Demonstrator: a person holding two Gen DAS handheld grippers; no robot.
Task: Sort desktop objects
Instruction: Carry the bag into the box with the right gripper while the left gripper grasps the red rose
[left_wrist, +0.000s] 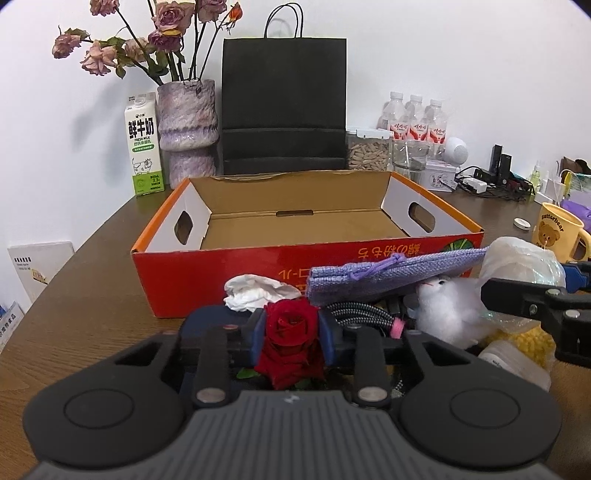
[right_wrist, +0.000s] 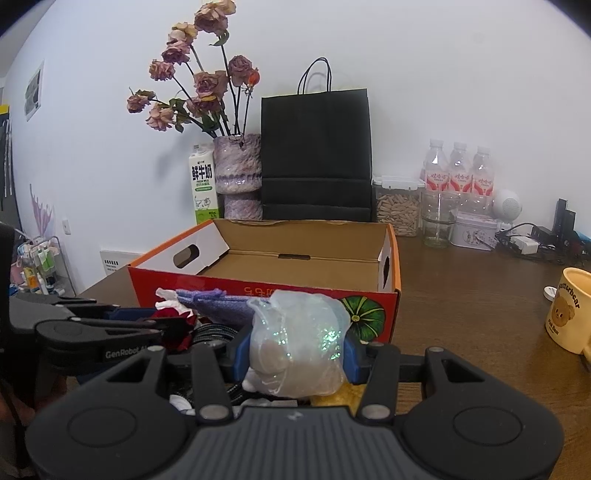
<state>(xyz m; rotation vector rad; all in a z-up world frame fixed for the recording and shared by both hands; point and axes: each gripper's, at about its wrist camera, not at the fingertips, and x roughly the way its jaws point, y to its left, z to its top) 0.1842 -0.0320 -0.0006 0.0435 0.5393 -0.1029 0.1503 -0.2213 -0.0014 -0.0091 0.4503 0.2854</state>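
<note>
**Both grippers holding items in front of an open box**

The brown desk (left_wrist: 92, 266) stretches wide, with bare surface to the left of the box and more to its right in the right wrist view. The red and orange cardboard box (left_wrist: 221, 266) sits mid-desk with its top open and nothing inside; its near wall faces the pile, and its side walls have hand slots. Behind its far edge a black paper bag (left_wrist: 284, 107) stands against the wall, with a purple vase (left_wrist: 186, 122) and a milk carton (left_wrist: 143, 147) to the left, and water bottles (left_wrist: 415, 120) to the right.

Just near the box's front wall lies a pile: a purple woven pouch (left_wrist: 391, 275), a crumpled white tissue (left_wrist: 255, 291), a white fluffy toy (left_wrist: 447, 306) and a braided cable (left_wrist: 360, 315).

The left gripper (left_wrist: 291, 332) has its jaws closed narrowly on a red rose (left_wrist: 290, 336). The right gripper (right_wrist: 295, 354) has its jaws pressed against a glittery clear plastic bag (right_wrist: 295, 343). A yellow bear mug (right_wrist: 570, 314) stands at the right edge, well apart from the box.
</note>
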